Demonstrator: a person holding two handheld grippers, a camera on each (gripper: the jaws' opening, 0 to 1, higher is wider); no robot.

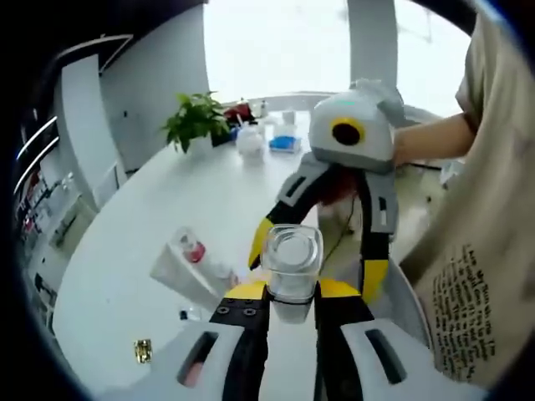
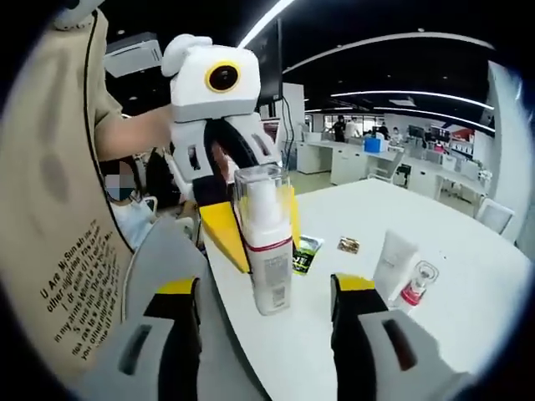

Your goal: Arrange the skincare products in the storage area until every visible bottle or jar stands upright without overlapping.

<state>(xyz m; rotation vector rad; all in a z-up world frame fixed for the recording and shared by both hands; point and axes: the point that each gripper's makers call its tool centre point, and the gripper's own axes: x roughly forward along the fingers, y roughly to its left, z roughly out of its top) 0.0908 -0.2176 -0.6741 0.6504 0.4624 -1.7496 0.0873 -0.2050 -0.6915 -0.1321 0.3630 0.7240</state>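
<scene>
Standing upright near the counter's near edge, a white pump bottle with a clear cap is seen in the right gripper view between the parted jaws of the right tongs, which are not touching it. Its red band is visible below the cap. Behind the bottle, the left tongs are seen with yellow-tipped jaws closed on it from the far side, held by a person's hand.

In the left gripper view, the same bottle's clear cap is clamped between the yellow tips of the left tongs, and the right tongs are seen opposite, jaws spread wide around it.

Further along the counter, a white tube and a small pink-capped bottle are lying together. A green sachet and a small gold packet are lying flat nearby. A potted plant is placed at the counter's far edge.
</scene>
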